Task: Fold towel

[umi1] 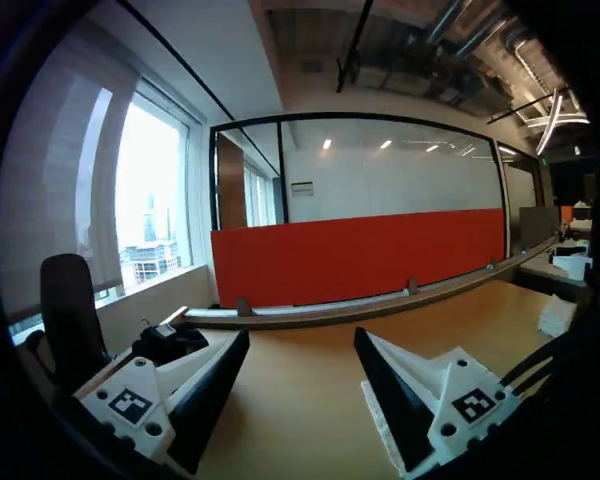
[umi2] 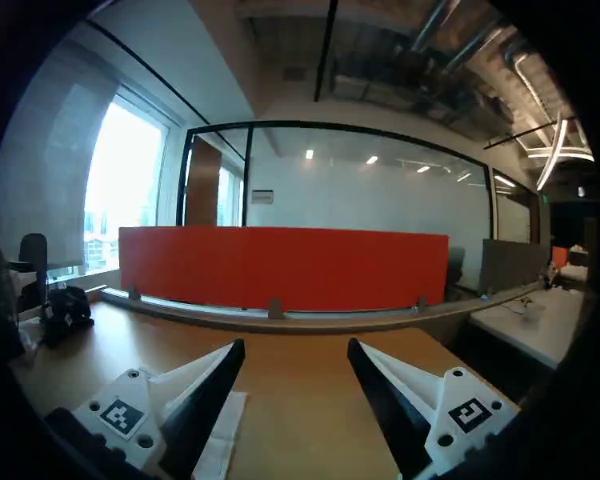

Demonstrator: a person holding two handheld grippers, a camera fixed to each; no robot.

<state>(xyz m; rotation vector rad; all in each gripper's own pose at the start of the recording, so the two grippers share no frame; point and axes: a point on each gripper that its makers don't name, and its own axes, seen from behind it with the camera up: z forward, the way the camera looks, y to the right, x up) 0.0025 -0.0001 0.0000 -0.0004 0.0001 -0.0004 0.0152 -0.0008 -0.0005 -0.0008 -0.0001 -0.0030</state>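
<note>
A white towel (umi2: 222, 434) lies flat on the wooden desk (umi2: 300, 400). In the right gripper view its corner shows just beneath and beside the left finger. In the left gripper view a strip of the towel (umi1: 374, 418) shows under the right finger. My left gripper (umi1: 301, 333) is open above the desk, with nothing between its fingers. My right gripper (umi2: 294, 342) is open too, and its gap holds bare desk. Most of the towel is hidden below the fingers.
An orange divider panel (umi1: 356, 256) on a rail runs along the desk's far edge. A black bag (umi1: 168, 342) and a dark office chair (umi1: 68, 308) stand at the left by the window. A small white crumpled cloth (umi1: 556, 316) sits far right. Another desk (umi2: 532, 320) lies to the right.
</note>
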